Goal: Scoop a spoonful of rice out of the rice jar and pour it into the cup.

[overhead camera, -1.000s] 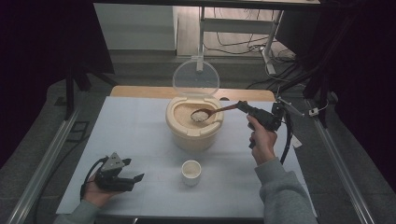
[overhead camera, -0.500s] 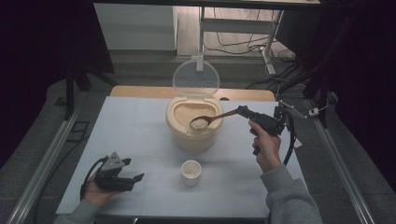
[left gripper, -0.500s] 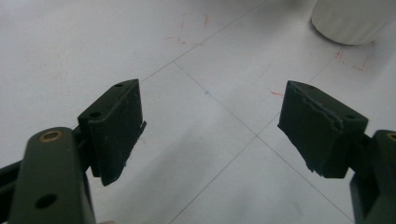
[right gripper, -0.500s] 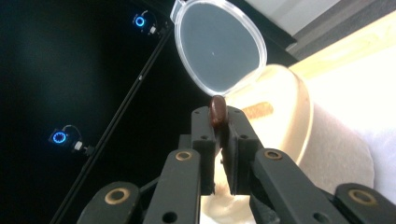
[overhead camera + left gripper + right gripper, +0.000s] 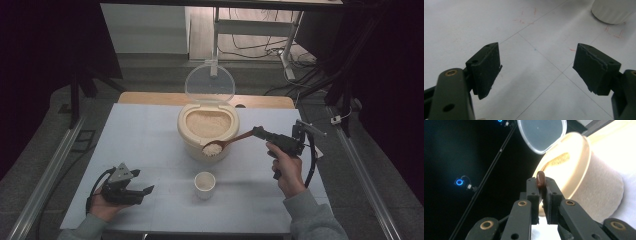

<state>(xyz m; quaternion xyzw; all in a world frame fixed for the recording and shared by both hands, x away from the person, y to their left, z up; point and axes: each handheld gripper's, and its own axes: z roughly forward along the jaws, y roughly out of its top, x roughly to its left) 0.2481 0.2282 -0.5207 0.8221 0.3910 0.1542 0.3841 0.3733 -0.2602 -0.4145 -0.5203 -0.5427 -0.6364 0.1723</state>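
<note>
A cream rice container (image 5: 190,137) stands mid-table with its clear lid (image 5: 209,83) tipped up behind it and rice (image 5: 207,123) inside. My right gripper (image 5: 256,132) is shut on the handle of a wooden spoon (image 5: 233,141). The spoon's bowl carries a heap of rice (image 5: 212,148) in front of the container's near rim, above and behind a small white cup (image 5: 204,183). In the right gripper view the spoon handle (image 5: 540,180) sits clamped between the pads, the container (image 5: 586,182) behind it. My left gripper (image 5: 145,192) rests open at the near left; its pads (image 5: 486,67) hold nothing.
The white table (image 5: 140,140) has thin lines and red marks on it. The cup's base (image 5: 612,11) shows at the top right of the left gripper view. Metal rails run along both table sides, and a wooden board (image 5: 150,98) lies behind the container.
The right hand has drawn the loaded spoon out of the container toward the near side, from over the rice to just past the near rim. The left gripper has stayed put.
</note>
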